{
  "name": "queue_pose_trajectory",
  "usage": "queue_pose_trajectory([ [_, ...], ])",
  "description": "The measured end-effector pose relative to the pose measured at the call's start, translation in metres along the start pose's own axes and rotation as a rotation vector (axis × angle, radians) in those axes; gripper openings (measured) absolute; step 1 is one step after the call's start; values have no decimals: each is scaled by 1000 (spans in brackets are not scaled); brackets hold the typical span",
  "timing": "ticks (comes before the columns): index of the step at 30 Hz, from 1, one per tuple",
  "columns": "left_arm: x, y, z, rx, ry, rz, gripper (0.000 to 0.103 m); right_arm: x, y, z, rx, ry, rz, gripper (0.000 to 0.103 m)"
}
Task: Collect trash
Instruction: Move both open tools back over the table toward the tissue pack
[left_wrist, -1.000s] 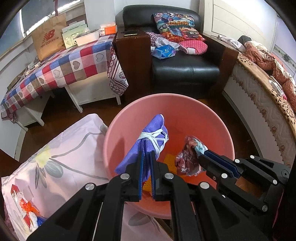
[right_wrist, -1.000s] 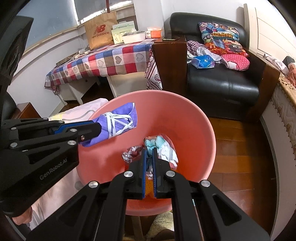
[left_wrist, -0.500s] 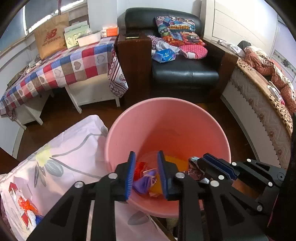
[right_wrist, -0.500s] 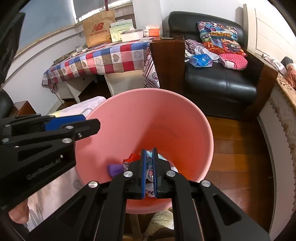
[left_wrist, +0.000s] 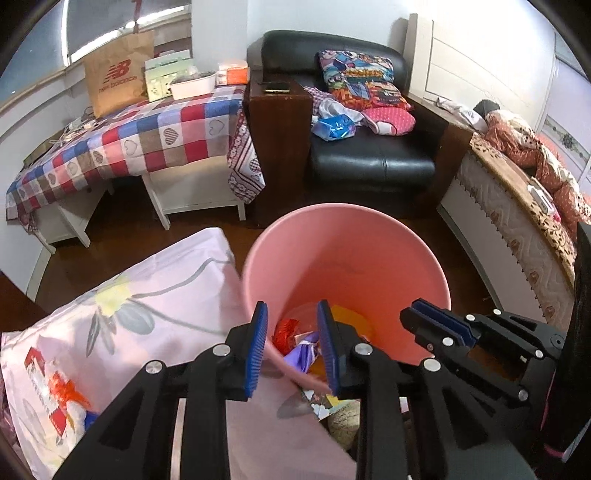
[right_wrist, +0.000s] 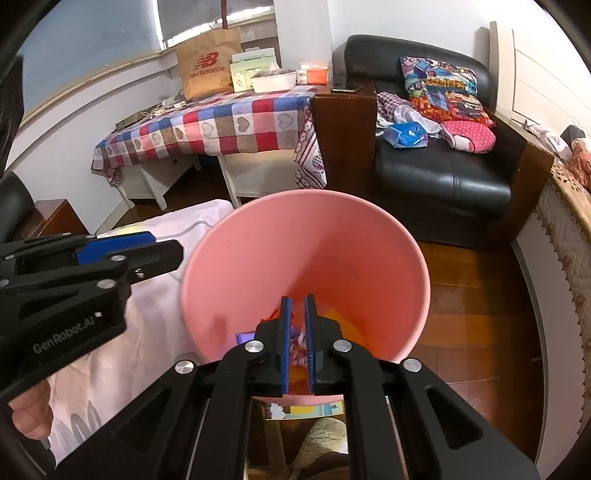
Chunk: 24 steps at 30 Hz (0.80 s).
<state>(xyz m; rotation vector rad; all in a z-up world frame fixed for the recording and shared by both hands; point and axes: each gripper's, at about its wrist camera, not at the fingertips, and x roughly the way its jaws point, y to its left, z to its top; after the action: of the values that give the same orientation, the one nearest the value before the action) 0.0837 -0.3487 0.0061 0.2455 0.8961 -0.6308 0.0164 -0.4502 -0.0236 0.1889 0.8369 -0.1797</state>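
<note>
Hovering over pink bin (left_wrist: 369, 254), lower centre of left wrist view: left tongs (left_wrist: 291, 347), blue pads parted, nothing between them; near bin rim seen through the gap. Right tongs (right_wrist: 297, 339) low centre of right wrist view, above bin mouth, pads almost together with only a narrow slit; whether any wrapper is pinched in that slit cannot tell. Same right tongs visible at lower right of left wrist view (left_wrist: 430, 319), pads looking closed. Trash at bin bottom: red foil wrapper (left_wrist: 286, 330), purple wrapper (left_wrist: 304, 352), orange piece (left_wrist: 349, 319), all loose inside the bin. Floral cloth (left_wrist: 147, 295) at lower left, just beside bin. Second red-and-white wrapper (left_wrist: 55, 384) lying on that cloth, far lower left, outside bin. Checked desk (left_wrist: 129, 136) upper left; black armchair (left_wrist: 369, 166) upper centre.
</note>
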Motion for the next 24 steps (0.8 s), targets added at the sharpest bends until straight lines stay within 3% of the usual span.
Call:
queue_pose_trajectory([
  [12, -60, 68, -48, -80, -47, 29, 27, -19, 50, -16, -50, 10, 79, 8],
  [24, -125, 186, -140, -246, -32, 165, 34, -21, 121, -39, -137, 49, 209, 8],
])
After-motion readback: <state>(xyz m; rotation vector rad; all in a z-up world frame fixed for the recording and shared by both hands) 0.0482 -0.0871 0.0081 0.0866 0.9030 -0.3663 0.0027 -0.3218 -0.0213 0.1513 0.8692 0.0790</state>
